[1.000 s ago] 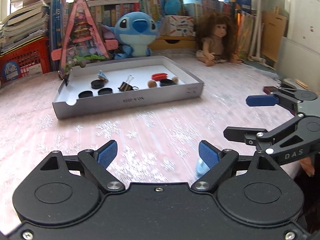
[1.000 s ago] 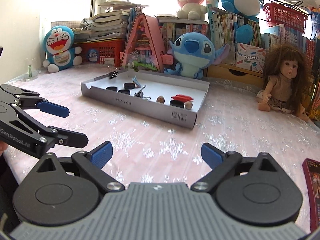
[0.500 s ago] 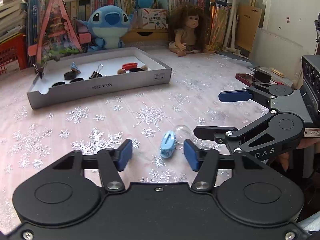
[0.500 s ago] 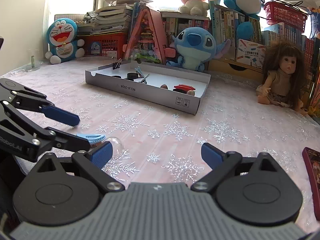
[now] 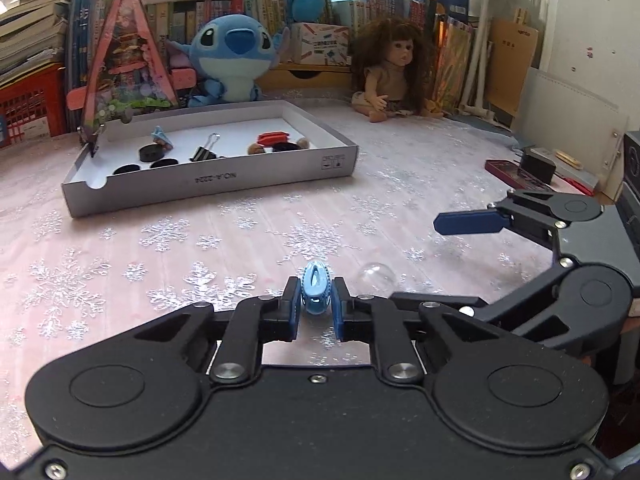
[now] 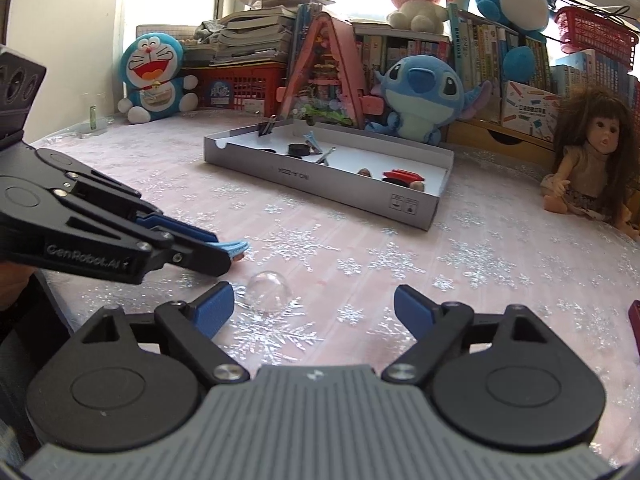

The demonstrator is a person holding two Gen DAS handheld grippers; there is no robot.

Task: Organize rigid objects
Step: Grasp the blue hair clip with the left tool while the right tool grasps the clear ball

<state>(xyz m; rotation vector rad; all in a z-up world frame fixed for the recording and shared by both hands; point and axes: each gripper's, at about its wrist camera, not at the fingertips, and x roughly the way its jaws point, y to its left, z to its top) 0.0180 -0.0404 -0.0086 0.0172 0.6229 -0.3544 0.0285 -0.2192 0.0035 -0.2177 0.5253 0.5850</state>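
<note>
My left gripper (image 5: 315, 298) is shut on a small light-blue hair clip (image 5: 316, 294) that rests low on the snowflake tablecloth; that clip (image 6: 236, 246) also pokes out of the left gripper's tips (image 6: 224, 249) in the right wrist view. A clear plastic dome (image 6: 267, 291) lies on the cloth just right of the clip. My right gripper (image 6: 310, 312) hovers over it, its jaws wide and closing, the dome near the left pad (image 6: 212, 311) and touching neither. The grey cardboard tray (image 5: 208, 182) further back holds black discs, a binder clip, a red clip and nuts.
A Stitch plush (image 5: 230, 62), a doll (image 5: 394, 68), a pink triangular toy house (image 5: 120, 68), books and a red basket (image 5: 28, 108) line the back. A Doraemon plush (image 6: 154, 76) sits at the far left. A dark red box (image 5: 516, 170) lies at the right edge.
The left gripper's jaws closed from wide open onto the blue clip. Both views dipped toward the near cloth, bringing clip and dome into sight. The right gripper's jaws narrowed slightly.
</note>
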